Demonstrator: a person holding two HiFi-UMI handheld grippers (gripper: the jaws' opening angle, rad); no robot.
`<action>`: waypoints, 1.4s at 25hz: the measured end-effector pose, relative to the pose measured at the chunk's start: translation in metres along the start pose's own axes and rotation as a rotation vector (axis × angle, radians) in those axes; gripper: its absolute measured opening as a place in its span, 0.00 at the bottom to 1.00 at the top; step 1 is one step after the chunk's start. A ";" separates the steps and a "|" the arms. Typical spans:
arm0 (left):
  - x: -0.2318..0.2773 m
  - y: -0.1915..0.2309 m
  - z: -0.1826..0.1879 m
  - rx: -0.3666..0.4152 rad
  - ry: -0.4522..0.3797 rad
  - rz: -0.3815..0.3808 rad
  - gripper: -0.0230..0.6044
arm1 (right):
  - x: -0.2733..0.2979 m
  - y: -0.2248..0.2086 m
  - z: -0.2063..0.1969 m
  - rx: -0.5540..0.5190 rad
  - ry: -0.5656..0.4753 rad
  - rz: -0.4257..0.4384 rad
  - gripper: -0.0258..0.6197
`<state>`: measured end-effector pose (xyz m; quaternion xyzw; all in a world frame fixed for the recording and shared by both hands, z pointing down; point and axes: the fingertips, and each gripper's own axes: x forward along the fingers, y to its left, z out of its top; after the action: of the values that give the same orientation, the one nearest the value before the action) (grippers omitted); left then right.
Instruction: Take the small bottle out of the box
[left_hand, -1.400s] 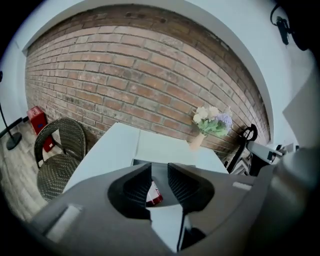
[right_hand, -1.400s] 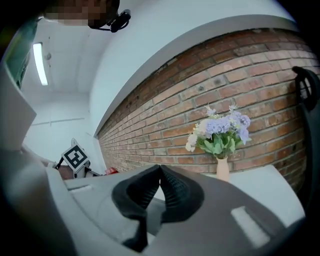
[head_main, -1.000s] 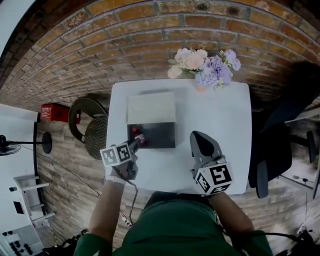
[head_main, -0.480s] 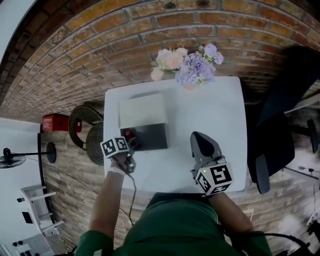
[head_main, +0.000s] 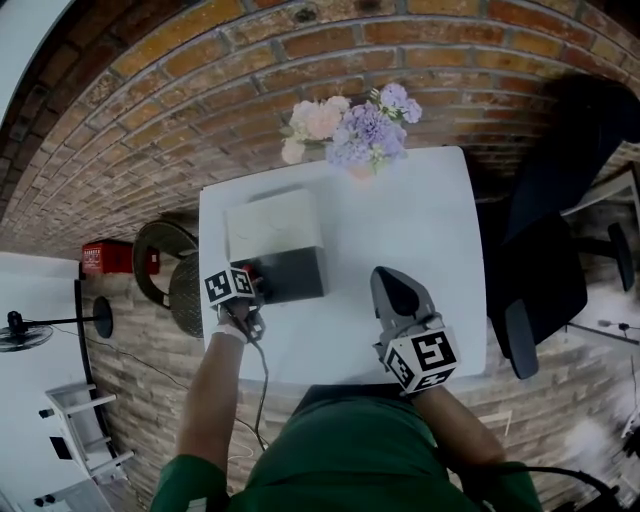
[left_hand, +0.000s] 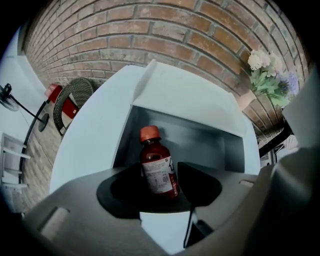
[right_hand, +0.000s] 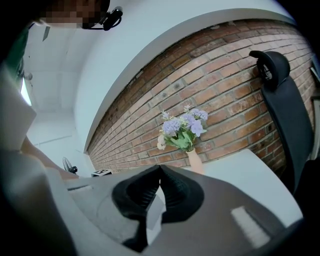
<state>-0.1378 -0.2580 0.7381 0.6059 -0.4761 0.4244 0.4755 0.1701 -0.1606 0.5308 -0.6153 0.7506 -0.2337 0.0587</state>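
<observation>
Small bottle (left_hand: 152, 155) is standing upright, orange cap up, right at the mouth of the box (left_hand: 190, 95). I read it as resting on the table (head_main: 400, 220) just outside the opening, at the box's 7 o'clock corner (its foot is hidden behind my jaws, so I won't swear to it).

Big change: a second ago my left gripper (left_hand: 160, 182) was clamped on that bottle in front of the box's dark face. Now the jaws are thrown wide, one on either side of the bottle, and nothing is pressing on it. So that's a release, and the bottle stays up on its own. The left gripper (head_main: 248, 290) has also slid out toward the table's 8 o'clock edge, away from the box front.

My right gripper (right_hand: 159, 185) hasn't joined in. Its jaws are pressed together on nothing, and it is parked at the table's 5 o'clock, well apart from the box (head_main: 275, 225), pointing toward the flowers (head_main: 345, 125) at 12.

My judgement is that the extraction is essentially done. What's left is backing the left jaws straight off without clipping the bottle, since it's tall and narrow and looks easy to tip.
</observation>
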 end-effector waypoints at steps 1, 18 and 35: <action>0.001 0.000 -0.001 0.006 0.008 0.003 0.42 | -0.001 0.000 -0.001 0.001 0.001 0.001 0.04; 0.001 -0.003 -0.003 0.099 -0.008 -0.009 0.37 | -0.007 0.017 -0.015 -0.012 0.054 -0.018 0.04; -0.054 -0.029 0.011 0.138 -0.302 -0.196 0.36 | -0.006 0.054 -0.016 -0.067 0.096 -0.002 0.04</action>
<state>-0.1192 -0.2564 0.6789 0.7372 -0.4505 0.3121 0.3951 0.1171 -0.1434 0.5212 -0.6059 0.7591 -0.2379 0.0019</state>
